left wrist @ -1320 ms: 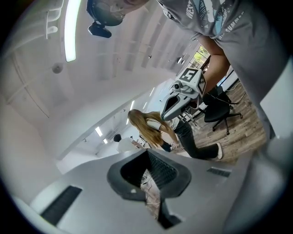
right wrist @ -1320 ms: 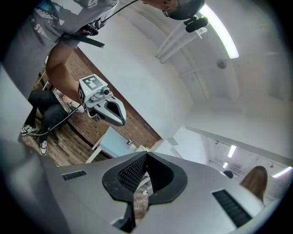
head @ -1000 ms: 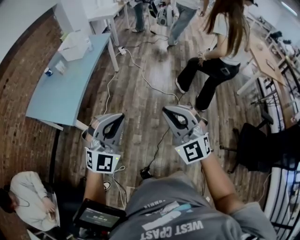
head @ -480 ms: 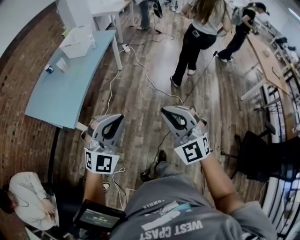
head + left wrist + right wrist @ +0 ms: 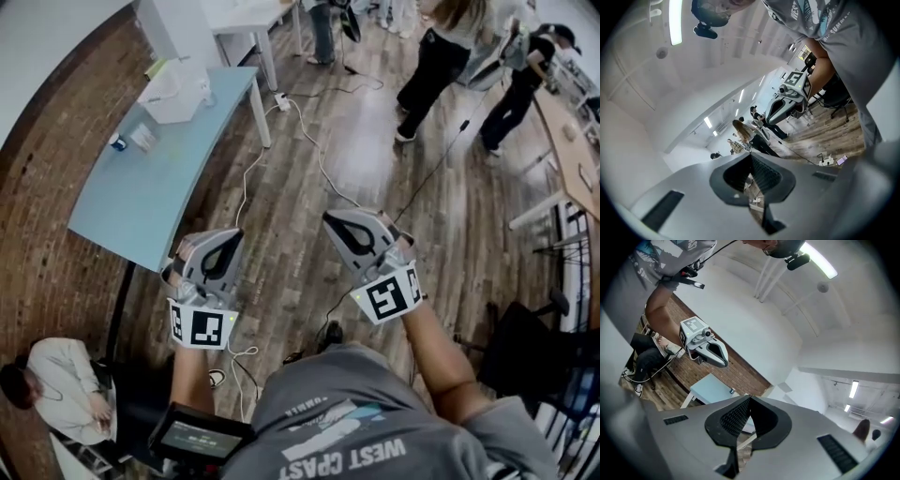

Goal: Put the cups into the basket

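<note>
In the head view a light blue table [image 5: 141,197] stands at the upper left, over a wooden floor. On its far end sits a white basket [image 5: 176,91]. Two small cup-like things, one blue and white [image 5: 116,142] and one pale [image 5: 143,137], stand beside it. My left gripper [image 5: 229,240] and right gripper [image 5: 336,223] hover side by side over the floor, well short of the table. Both are shut, with nothing between their jaws. The left gripper view shows its ribbed pads [image 5: 761,171] pressed together. The right gripper view shows the same [image 5: 733,418], with the table [image 5: 710,387] beyond.
A person sits on the floor at the lower left [image 5: 56,384]. Cables [image 5: 309,150] trail across the wooden floor. People walk at the upper right [image 5: 441,66]. A dark chair [image 5: 534,347] stands at the right and a white table [image 5: 244,14] behind the blue one.
The view has swung, so the blue table now sits further right and nearer. The walking people have moved off to the upper right. Both grippers keep the same shut pose.
</note>
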The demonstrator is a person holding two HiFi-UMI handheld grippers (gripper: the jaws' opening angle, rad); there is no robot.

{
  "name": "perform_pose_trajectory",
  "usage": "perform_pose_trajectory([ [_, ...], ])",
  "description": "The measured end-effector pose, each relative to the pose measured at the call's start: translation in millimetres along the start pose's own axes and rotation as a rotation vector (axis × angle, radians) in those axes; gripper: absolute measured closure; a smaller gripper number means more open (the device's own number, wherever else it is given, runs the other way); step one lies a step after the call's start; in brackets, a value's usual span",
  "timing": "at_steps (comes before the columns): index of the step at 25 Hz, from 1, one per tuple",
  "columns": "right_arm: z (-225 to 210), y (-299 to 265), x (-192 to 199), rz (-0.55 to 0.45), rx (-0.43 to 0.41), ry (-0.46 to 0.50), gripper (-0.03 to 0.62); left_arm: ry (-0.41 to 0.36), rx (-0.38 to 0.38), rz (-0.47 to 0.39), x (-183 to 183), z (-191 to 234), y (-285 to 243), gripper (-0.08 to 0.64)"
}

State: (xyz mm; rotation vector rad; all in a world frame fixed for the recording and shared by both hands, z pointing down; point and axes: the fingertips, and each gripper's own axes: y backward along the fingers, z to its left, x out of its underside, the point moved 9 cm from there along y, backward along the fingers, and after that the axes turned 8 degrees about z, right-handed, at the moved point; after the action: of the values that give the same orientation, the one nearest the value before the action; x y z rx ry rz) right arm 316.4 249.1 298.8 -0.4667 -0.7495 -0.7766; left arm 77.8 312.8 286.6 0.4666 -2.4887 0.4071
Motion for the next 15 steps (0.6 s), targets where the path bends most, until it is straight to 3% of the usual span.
perform_pose_trajectory([
  [5,-26.8,-19.6,21.5,-0.03,-0.024,-0.01,0.586,0.035,0.002,0.03,3.8,-3.9,-28.2,0.558],
  [15,-45.4,-48.8,27.4,-0.035,-0.052,-0.016,0.586,0.026,-0.002,0.074,15.9,16.4,-50.5,0.558],
])
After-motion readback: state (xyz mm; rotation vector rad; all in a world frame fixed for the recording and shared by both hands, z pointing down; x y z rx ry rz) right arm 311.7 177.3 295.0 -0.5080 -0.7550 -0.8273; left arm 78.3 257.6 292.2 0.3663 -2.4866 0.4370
